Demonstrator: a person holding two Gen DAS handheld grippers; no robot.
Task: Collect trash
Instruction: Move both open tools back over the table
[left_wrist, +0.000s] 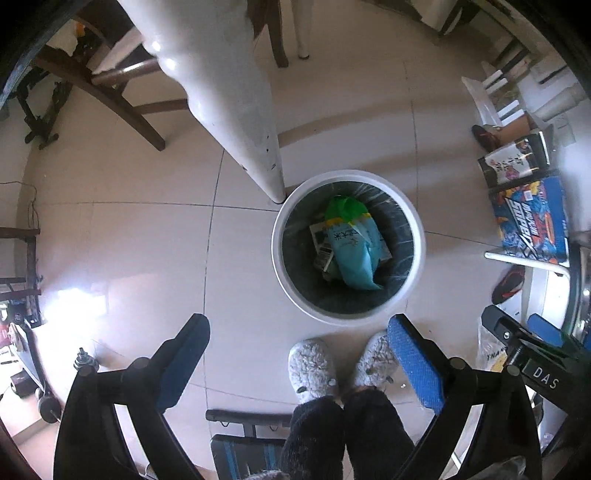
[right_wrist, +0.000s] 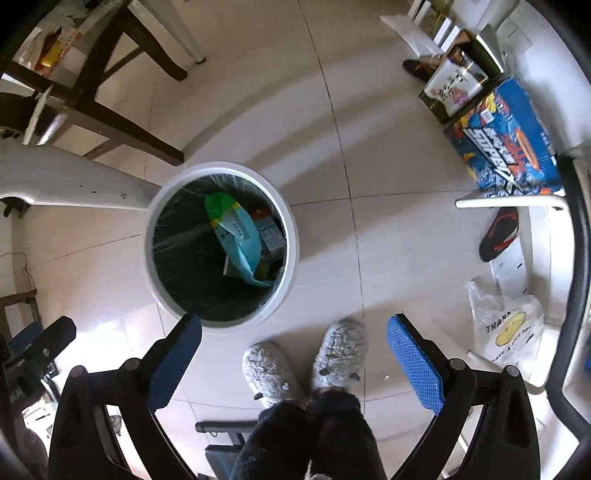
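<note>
A round white trash bin (left_wrist: 349, 175) with a dark liner stands on the tiled floor; it also shows in the right wrist view (right_wrist: 291, 236). Inside lie a light blue and green packet (left_wrist: 352, 247) (right_wrist: 236, 232) and some cartons (right_wrist: 269, 232). My left gripper (left_wrist: 299, 332) is open and empty, held high above the floor, just short of the bin. My right gripper (right_wrist: 295, 332) is open and empty, above the floor to the right of the bin. Both look straight down.
The person's grey fluffy slippers (left_wrist: 314, 365) (right_wrist: 340, 350) stand next to the bin. A white table leg (left_wrist: 236, 96) touches the bin's far left. Dark wooden chair legs (right_wrist: 110, 110) are beyond. Blue box (right_wrist: 509, 136), shoe (right_wrist: 498, 232) and white plastic bag (right_wrist: 506, 325) lie right.
</note>
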